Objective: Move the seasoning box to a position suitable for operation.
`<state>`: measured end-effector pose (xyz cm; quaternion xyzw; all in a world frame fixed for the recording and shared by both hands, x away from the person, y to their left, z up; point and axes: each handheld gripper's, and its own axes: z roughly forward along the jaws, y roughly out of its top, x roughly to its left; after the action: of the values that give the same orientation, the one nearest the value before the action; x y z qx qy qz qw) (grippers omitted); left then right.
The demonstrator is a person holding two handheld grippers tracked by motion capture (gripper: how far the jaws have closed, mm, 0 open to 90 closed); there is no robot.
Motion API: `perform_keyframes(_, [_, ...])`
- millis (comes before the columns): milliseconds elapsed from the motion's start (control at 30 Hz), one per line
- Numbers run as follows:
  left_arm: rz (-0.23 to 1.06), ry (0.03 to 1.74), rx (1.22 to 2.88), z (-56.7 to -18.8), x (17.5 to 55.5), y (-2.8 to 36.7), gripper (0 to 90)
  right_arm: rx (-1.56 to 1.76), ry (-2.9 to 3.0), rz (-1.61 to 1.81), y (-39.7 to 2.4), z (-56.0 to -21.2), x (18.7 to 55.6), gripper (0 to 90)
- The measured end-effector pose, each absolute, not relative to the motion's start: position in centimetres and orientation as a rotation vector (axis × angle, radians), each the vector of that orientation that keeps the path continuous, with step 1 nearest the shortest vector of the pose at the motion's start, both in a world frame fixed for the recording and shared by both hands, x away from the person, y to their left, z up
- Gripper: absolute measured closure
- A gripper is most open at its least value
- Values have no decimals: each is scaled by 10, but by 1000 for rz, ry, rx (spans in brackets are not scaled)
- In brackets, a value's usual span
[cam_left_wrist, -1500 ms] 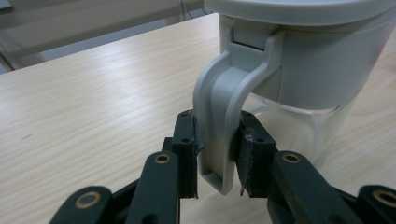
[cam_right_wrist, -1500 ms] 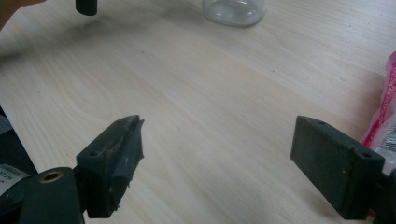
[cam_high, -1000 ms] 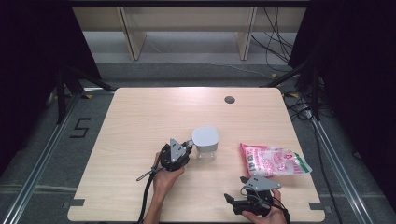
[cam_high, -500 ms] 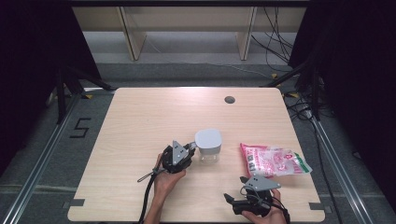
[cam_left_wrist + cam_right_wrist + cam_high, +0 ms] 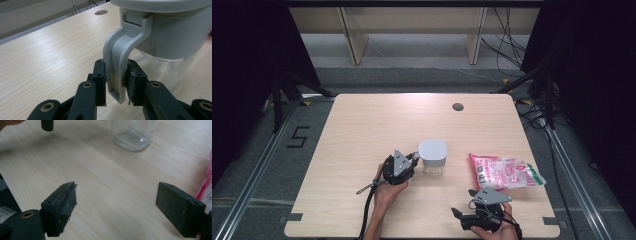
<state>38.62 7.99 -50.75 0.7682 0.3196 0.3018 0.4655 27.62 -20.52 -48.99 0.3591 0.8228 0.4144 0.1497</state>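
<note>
The clear, square-based plastic container (image 5: pixel 432 167) carries a pale grey lid (image 5: pixel 432 149) and a pale grey clip handle (image 5: pixel 117 60). Beside it lies a pink and white plastic packet (image 5: pixel 504 171) with a green corner. The light wooden table (image 5: pixel 377 125) shows fine straight grain and a dark grey round cable hole (image 5: pixel 457 106); both grippers' jaws are black.

bench (image 5: pixel 362 130): pale wood-grain laminate, smooth, matt | container (image 5: pixel 432 167): clear glossy plastic body; lid (image 5: pixel 432 149) and latch (image 5: pixel 117 57): grey matt plastic | packet (image 5: pixel 504 171): glossy pink film | left hand-held gripper (image 5: pixel 115 82): black matt pads

One lidded clear container (image 5: pixel 432 157) at the left tongs; one pink snack bag (image 5: pixel 504 171) beside the right tongs.
</note>
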Motion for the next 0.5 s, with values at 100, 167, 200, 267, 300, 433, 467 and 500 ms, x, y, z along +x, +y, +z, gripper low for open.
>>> perform_keyframes(100, [740,779,1882,-508,386,80,711,1034,2386,1205,-205,-490,278,176])
perform_keyframes(167, [741,775,1886,-508,386,77,711,1036,2371,1187,-205,-489,277,176])
perform_keyframes(200, [715,804,1879,-509,385,75,711,1024,2360,1178,-206,-490,277,176])
perform_keyframes(267, [726,764,1896,-508,386,77,711,1036,2363,1182,-205,-489,276,176])
perform_keyframes(300, [709,759,1877,-509,385,77,711,1038,2364,1192,-205,-490,277,176])
perform_keyframes(433, [730,765,1891,-508,383,76,711,1039,2372,1190,-205,-490,277,176])
perform_keyframes(467, [754,772,1899,-507,382,74,710,1037,2374,1203,-205,-490,277,176])
perform_keyframes(500, [739,805,1896,-508,380,72,708,1033,2379,1193,-205,-489,277,176])
